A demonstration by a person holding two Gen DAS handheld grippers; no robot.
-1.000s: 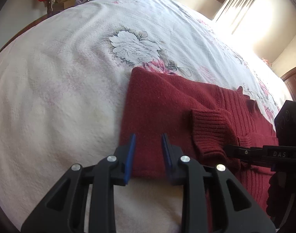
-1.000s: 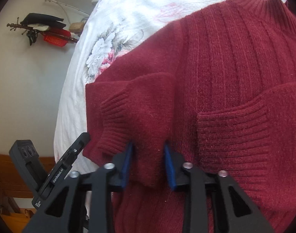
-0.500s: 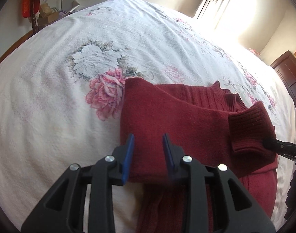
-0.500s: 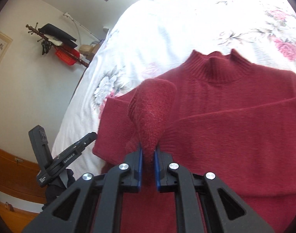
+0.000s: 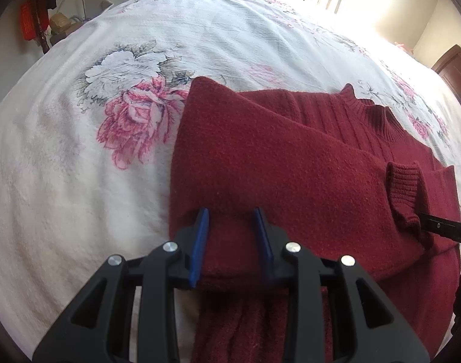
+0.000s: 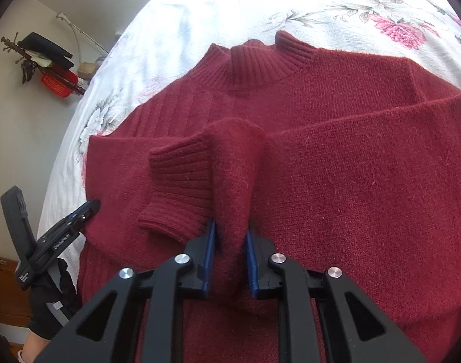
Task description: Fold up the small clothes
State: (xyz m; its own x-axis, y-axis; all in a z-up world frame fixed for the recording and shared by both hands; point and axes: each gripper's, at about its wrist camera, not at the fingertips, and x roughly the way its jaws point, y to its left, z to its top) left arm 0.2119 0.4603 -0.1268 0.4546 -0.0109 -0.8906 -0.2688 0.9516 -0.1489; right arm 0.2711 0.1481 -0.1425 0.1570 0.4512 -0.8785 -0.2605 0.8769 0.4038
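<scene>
The left tongs (image 5: 232, 233) stand wide, their blue pads on either side of the sweater's (image 5: 290, 166) near folded edge without pinching it. The right tongs (image 6: 230, 242) are narrow, clamped on a raised fold of the sleeve (image 6: 233, 175) beside its ribbed cuff (image 6: 182, 178). The dark red sweater lies face up on the bed (image 5: 79, 181), with both sleeves folded across its chest. Its ribbed collar (image 6: 254, 60) points away, towards the far side of the bed. Left of the sweater, a pink rose (image 5: 136, 121) is printed on the white cover.
</scene>
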